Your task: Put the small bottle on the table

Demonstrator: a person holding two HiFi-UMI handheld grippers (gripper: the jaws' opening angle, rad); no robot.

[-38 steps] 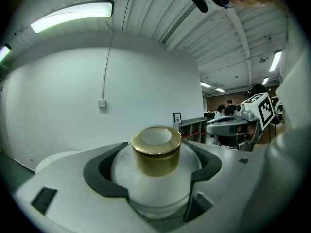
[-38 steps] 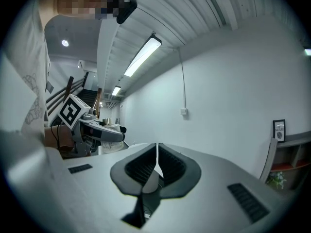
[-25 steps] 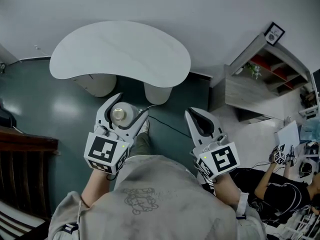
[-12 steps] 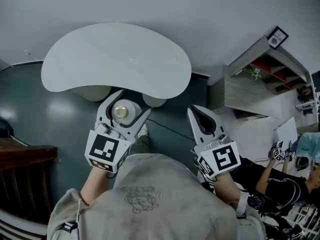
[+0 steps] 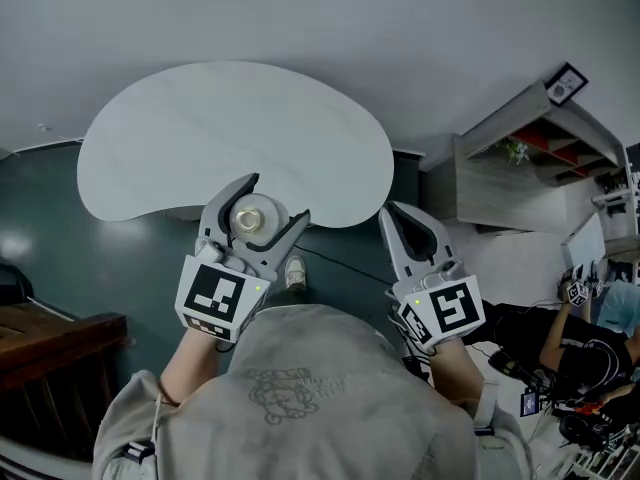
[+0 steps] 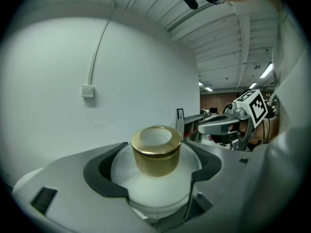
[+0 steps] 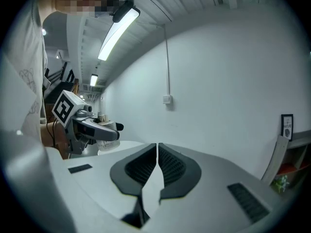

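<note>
A small round frosted bottle [image 5: 256,219] with a gold cap [image 6: 156,149] sits upright between the jaws of my left gripper [image 5: 268,206], which is shut on it. In the head view the bottle hangs over the near edge of the white kidney-shaped table [image 5: 200,128]. My right gripper [image 5: 400,223] is shut with nothing in it, its pads [image 7: 146,166] touching, and it hovers just right of the table's near right edge. The left gripper [image 7: 97,130] with the bottle [image 7: 104,144] also shows at the left of the right gripper view.
The dark teal floor [image 5: 60,228] lies under and left of the table. A grey shelf unit [image 5: 520,168] stands at the right against the white wall [image 5: 400,28]. Dark wooden furniture [image 5: 40,368] is at the lower left. A seated person [image 5: 590,328] is at the far right.
The table has come closer in the head view. My left gripper with the bottle now reaches over the table's near edge instead of the floor. The right gripper stays shut.
</note>
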